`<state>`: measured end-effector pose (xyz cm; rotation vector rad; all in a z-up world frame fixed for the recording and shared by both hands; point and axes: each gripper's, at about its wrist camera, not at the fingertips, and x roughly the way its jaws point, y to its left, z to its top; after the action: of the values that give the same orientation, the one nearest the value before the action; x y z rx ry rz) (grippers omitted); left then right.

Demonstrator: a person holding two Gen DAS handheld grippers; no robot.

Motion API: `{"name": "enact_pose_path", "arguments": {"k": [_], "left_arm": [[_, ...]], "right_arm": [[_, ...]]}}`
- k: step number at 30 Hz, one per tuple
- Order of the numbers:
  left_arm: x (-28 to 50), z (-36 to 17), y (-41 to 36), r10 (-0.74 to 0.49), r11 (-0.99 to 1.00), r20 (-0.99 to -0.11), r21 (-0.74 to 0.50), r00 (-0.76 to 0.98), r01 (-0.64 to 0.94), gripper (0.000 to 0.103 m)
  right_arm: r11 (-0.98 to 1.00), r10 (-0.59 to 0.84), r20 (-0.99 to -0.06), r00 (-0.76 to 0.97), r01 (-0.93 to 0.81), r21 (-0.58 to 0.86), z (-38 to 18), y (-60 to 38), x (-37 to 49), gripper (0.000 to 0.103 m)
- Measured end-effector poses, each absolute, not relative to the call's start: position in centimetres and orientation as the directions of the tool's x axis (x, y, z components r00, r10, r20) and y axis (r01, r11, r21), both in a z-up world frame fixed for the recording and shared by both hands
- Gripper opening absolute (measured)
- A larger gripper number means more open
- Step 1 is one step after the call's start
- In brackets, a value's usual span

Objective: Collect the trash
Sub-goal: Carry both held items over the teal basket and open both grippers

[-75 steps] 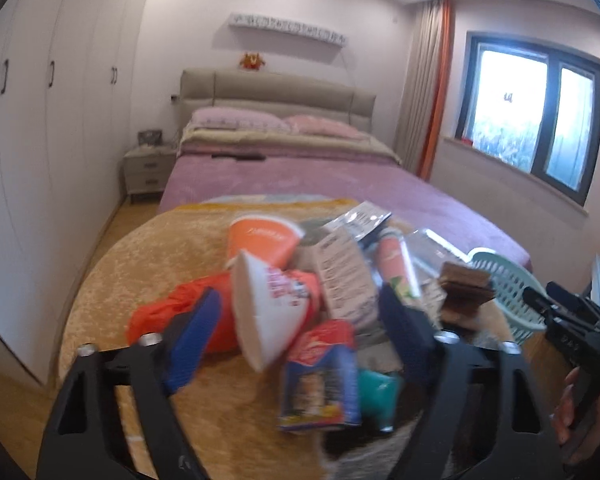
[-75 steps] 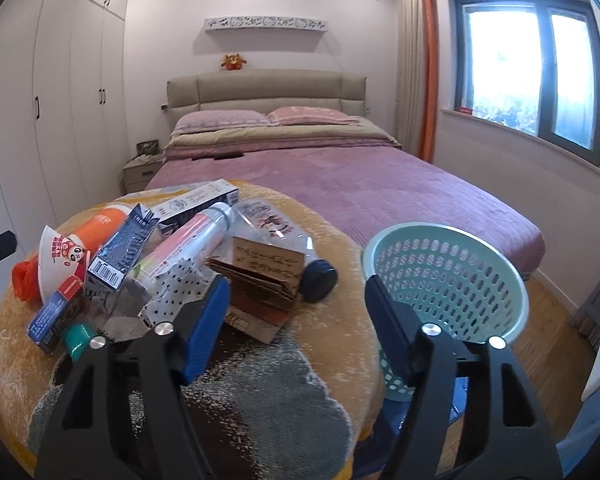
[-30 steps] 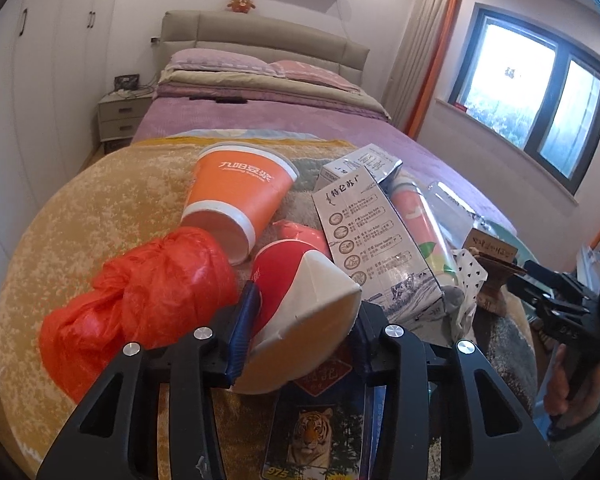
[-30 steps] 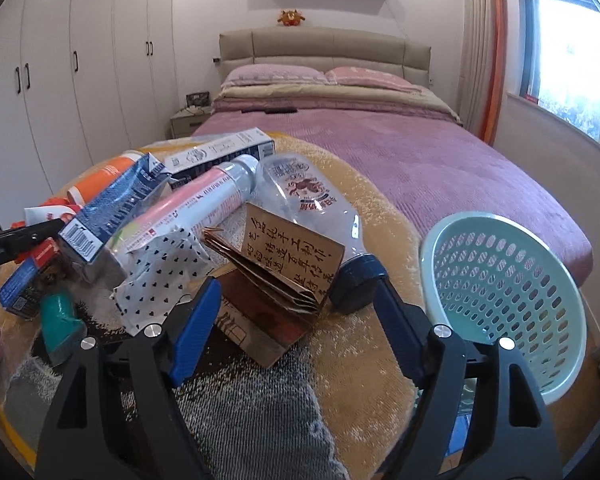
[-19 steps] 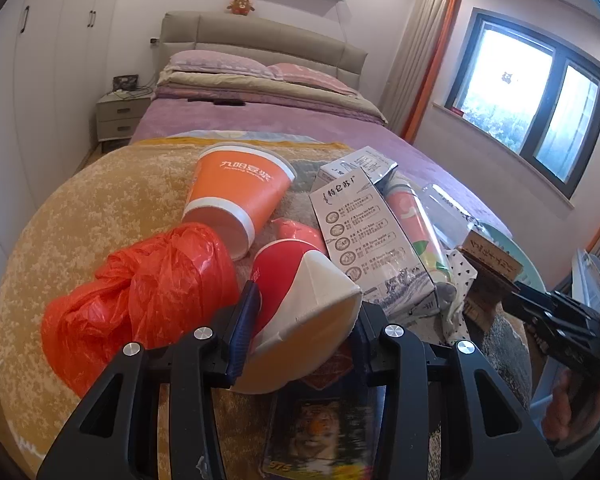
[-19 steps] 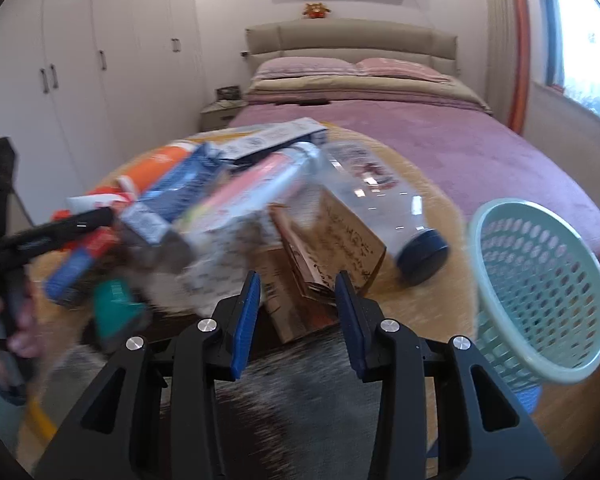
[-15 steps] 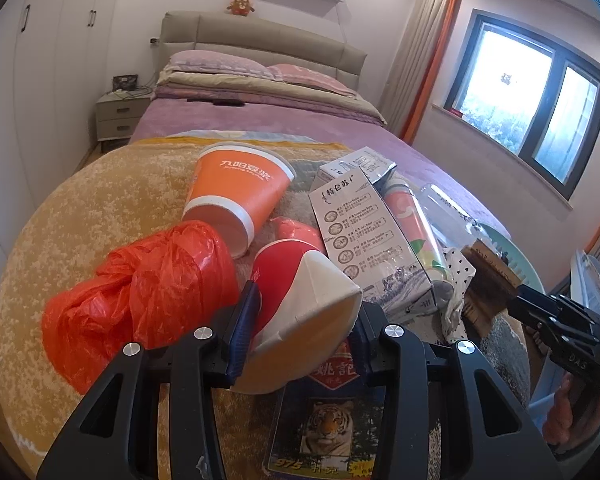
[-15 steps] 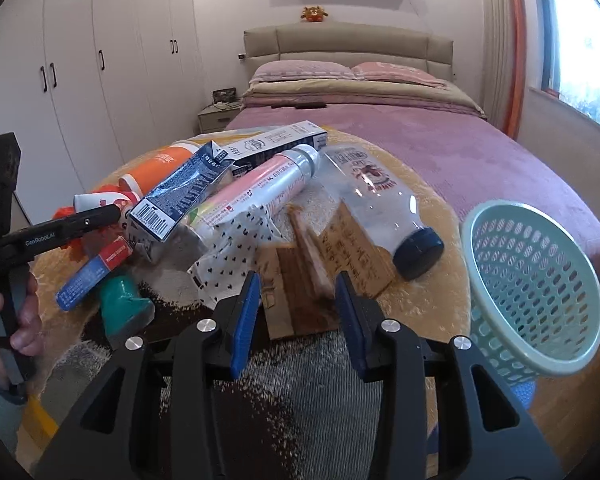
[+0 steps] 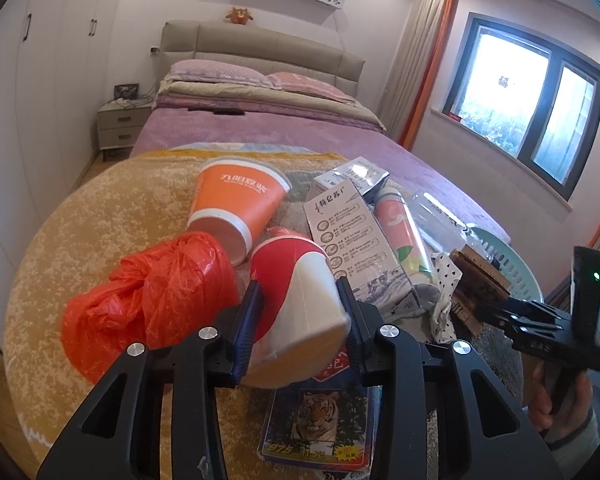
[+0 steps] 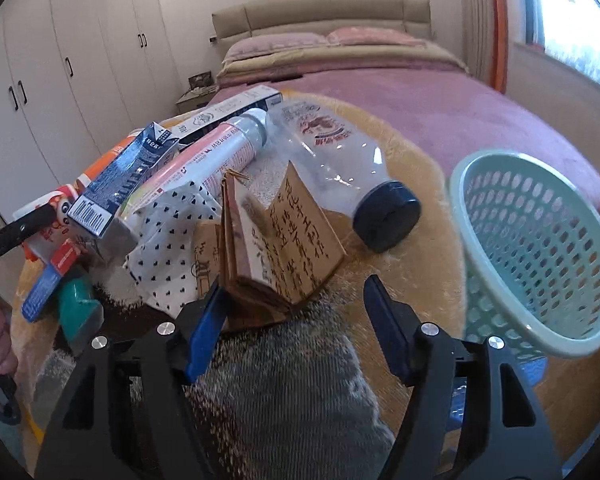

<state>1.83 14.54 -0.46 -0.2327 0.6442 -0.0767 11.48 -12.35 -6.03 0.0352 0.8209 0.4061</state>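
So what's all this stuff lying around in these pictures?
orange cup: one, orange, on its side mid-table
red-and-white cup: one, in the left gripper
plastic bag: one, red, left of the cups
milk carton: one, white and blue, right of the cups
pink tube: one, beside the carton
clear bottle: one, dark cap, towards the basket
brown booklet: one, before the right gripper
dotted bag: one, white
tiger packet: one, blue, near edge
basket: one, pale green, off the table's right
bed: one, purple, behind
left gripper: black and blue, shut on the cup
right gripper: black and blue, open
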Motion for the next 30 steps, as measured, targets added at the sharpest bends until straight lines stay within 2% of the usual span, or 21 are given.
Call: {"name": "enact_pose_path", "arguments": {"k": [1,2,3,6,9,17,24,30], "left_arm": [[1.8,-0.3,14.5,-0.141,0.972,-0.586,-0.235,0.798,-0.001,0.035],[1.8,-0.2,14.5,-0.138,0.973,-0.585,-0.233,0.799,-0.002,0.035],[1.8,-0.1,14.5,-0.136,0.973,-0.583,-0.232,0.801,-0.003,0.035],[1.6,0.2,14.6,-0.138,0.972,-0.575,-0.236,0.806,-0.002,0.035],[1.3,0.7,14.4,-0.134,0.972,-0.563,-0.233,0.816,-0.001,0.035],[0.4,3.7,12.1,-0.139,0.978,-0.501,-0.204,0.854,0.040,0.035],[2.2,6.1,7.0,-0.219,0.971,-0.463,-0.192,0.859,0.144,0.035],[5.0,6.3,0.8,-0.319,0.947,-0.476,-0.192,0.820,0.257,0.035]], "right_arm": [[0.920,0.373,-0.699,0.611,-0.343,0.191,-5.8,-12.2,11.6,0.064],[0.916,0.382,-0.692,0.613,-0.351,0.195,-5.6,-12.1,11.6,0.057],[0.911,0.392,-0.691,0.608,-0.362,0.199,-5.4,-11.9,11.7,0.044],[0.900,0.411,-0.690,0.596,-0.385,0.203,-5.2,-11.4,11.5,0.018],[0.904,0.397,-0.679,0.618,-0.392,0.172,-4.8,-11.0,10.7,0.008],[0.908,0.408,-0.596,0.692,-0.378,0.182,-1.3,-13.0,8.9,0.006],[0.930,0.367,-0.537,0.760,-0.317,0.187,0.8,-17.0,8.3,0.006],[0.961,0.272,-0.529,0.804,-0.195,0.197,0.7,-22.1,8.5,0.006]]}}
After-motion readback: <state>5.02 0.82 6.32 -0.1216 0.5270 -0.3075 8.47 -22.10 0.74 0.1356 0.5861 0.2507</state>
